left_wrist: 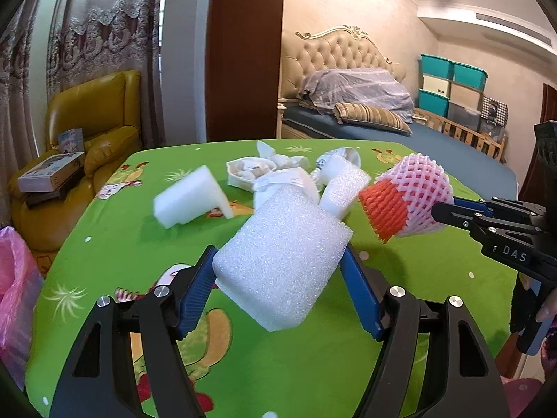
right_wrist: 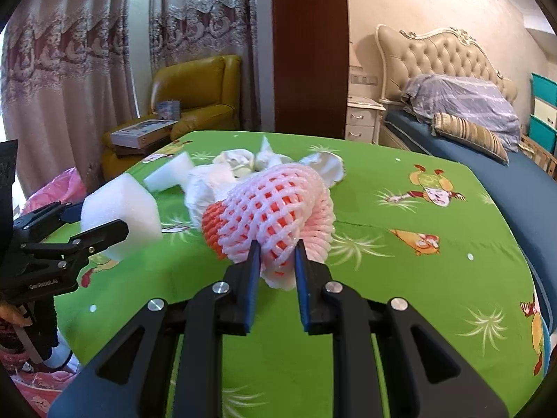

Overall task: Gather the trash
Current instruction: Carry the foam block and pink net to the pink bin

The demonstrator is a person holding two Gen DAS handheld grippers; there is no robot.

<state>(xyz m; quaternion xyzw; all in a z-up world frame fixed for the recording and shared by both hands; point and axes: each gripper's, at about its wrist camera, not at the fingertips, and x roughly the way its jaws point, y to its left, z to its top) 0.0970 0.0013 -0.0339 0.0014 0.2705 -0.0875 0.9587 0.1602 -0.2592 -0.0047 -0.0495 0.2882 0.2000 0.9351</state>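
Note:
My left gripper [left_wrist: 278, 254] is shut on a large white foam block [left_wrist: 278, 257], held above the green tablecloth [left_wrist: 115, 247]. In the right wrist view the same foam block [right_wrist: 122, 214] shows at the left between the left gripper's fingers [right_wrist: 104, 231]. My right gripper [right_wrist: 277, 249] is shut on a pink and orange foam fruit net [right_wrist: 268, 209], pinching its near end. That fruit net [left_wrist: 407, 196] appears at the right of the left wrist view, held off the table. More trash lies on the table: a white foam piece [left_wrist: 189, 200], crumpled white wrappers [left_wrist: 268, 170] and a smaller foam block [left_wrist: 343, 190].
A pink plastic bag [left_wrist: 14, 278] hangs off the table's left edge. A yellow armchair [left_wrist: 94, 118] with boxes stands behind the table at the left. A bed [right_wrist: 487, 160] runs along the right side. A person's hand [left_wrist: 546, 310] grips the right gripper's handle.

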